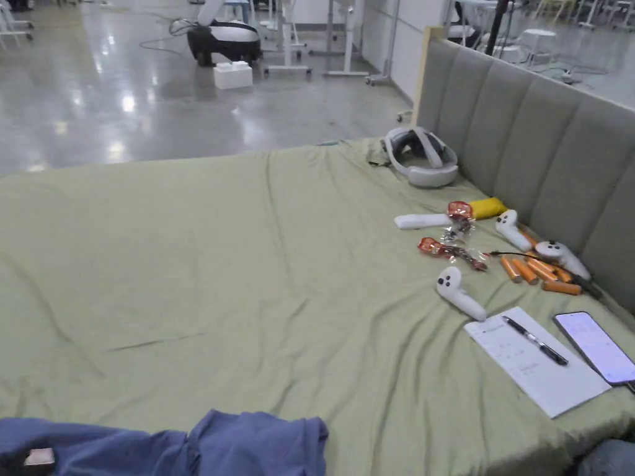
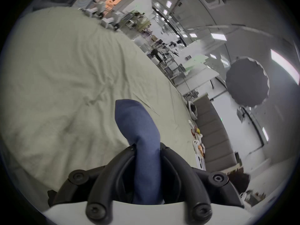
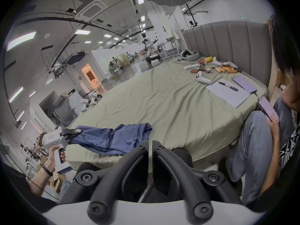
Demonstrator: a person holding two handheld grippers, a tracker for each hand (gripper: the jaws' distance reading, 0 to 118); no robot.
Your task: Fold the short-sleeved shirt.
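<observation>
A blue short-sleeved shirt [image 1: 204, 445] lies bunched at the near edge of the green bedsheet [image 1: 248, 260]. In the left gripper view my left gripper [image 2: 146, 146] is shut on a fold of the blue shirt [image 2: 139, 131], which sticks out past the jaws. The right gripper view has the left gripper [image 3: 69, 135] at the left, held in a hand, clamped on the end of the shirt [image 3: 113, 139]. My right gripper [image 3: 150, 143] is shut with nothing between its jaws, just off the bed's near edge beside the shirt.
At the bed's right by the grey headboard [image 1: 546, 142] lie a headset [image 1: 423, 158], white controllers [image 1: 459, 294], orange batteries [image 1: 536, 273], a notepad with pen [image 1: 533, 365] and a phone [image 1: 598, 347]. A seated person [image 3: 259, 139] holding a phone is at the right.
</observation>
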